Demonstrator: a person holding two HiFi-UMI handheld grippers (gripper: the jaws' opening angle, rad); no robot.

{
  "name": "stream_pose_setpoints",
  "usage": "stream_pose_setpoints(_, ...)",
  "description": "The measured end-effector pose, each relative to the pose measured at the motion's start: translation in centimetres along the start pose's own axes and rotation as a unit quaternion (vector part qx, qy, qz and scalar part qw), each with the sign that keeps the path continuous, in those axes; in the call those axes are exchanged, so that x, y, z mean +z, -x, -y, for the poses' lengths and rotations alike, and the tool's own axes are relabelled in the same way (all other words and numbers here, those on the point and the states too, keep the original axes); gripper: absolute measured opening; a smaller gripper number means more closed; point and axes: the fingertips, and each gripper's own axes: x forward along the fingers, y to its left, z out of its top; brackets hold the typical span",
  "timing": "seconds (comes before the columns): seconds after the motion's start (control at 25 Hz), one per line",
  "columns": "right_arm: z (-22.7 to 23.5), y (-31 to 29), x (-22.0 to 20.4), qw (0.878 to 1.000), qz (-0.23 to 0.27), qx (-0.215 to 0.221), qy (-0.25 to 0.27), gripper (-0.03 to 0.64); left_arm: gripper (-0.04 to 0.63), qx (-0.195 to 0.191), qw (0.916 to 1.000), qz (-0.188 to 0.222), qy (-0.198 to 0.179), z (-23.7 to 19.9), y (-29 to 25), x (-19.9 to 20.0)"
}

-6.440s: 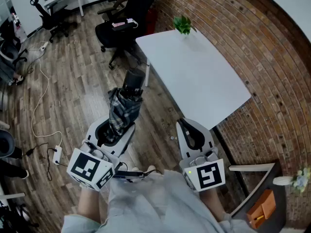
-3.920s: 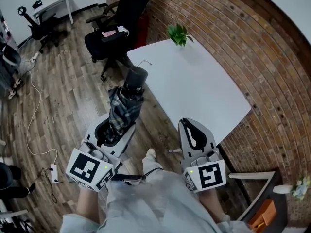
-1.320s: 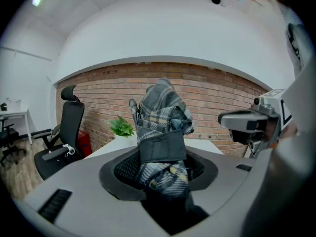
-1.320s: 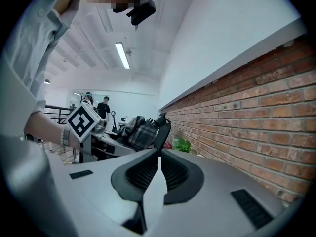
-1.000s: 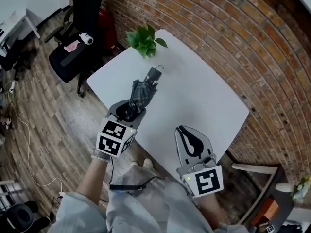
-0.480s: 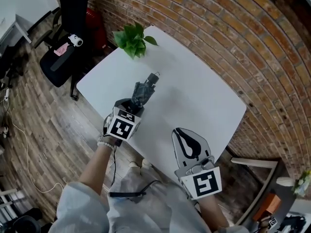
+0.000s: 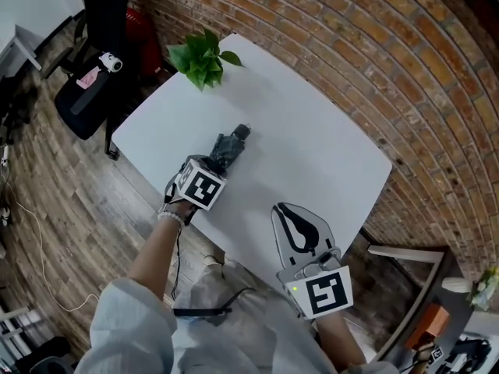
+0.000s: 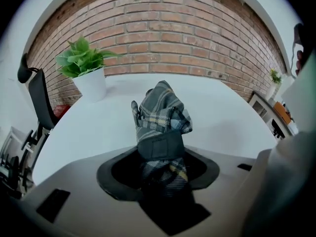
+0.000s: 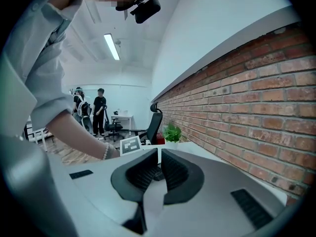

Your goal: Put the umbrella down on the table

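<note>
Fingers [image 8: 117, 176] of your left gripper [image 7: 212, 164] are opening around the folded grey plaid umbrella [image 7: 228, 147], now lowered onto the white desk [image 7: 312, 142]; release looks imminent. Fingers of your right gripper [image 7: 299, 226] are pressed together, empty.

The person wears a loose, pale grey-blue long-sleeved shirt [image 7: 132, 333], its left sleeve pushed up the forearm. Well past the shirt's left cuff, a pale beaded bracelet [image 7: 170, 217] rings the wrist. A thin black cable [image 7: 207, 312] crosses the shirt's front, and a black head camera [image 9: 144, 6] shows above its shoulder.
</note>
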Motion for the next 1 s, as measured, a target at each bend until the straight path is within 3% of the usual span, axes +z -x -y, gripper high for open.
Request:
stream_pose_setpoints(0.4,-0.4,0.6,-0.5,1.000,-0.006,-0.006,-0.001,0.051,0.278,0.006,1.0000,0.007,0.000,-0.2,0.2,0.0)
stream_pose_setpoints(0.8,-1.7,0.8,0.7,1.000,0.006,-0.004,0.003,0.051,0.282,0.019,0.9937,0.109,0.021,-0.3,6.9,2.1)
stream_pose_setpoints(1.0,-2.6,0.7,1.9,1.000,0.018,-0.004,0.007,0.051,0.171,0.045,0.9830,0.173,0.039,-1.0,11.9,3.1)
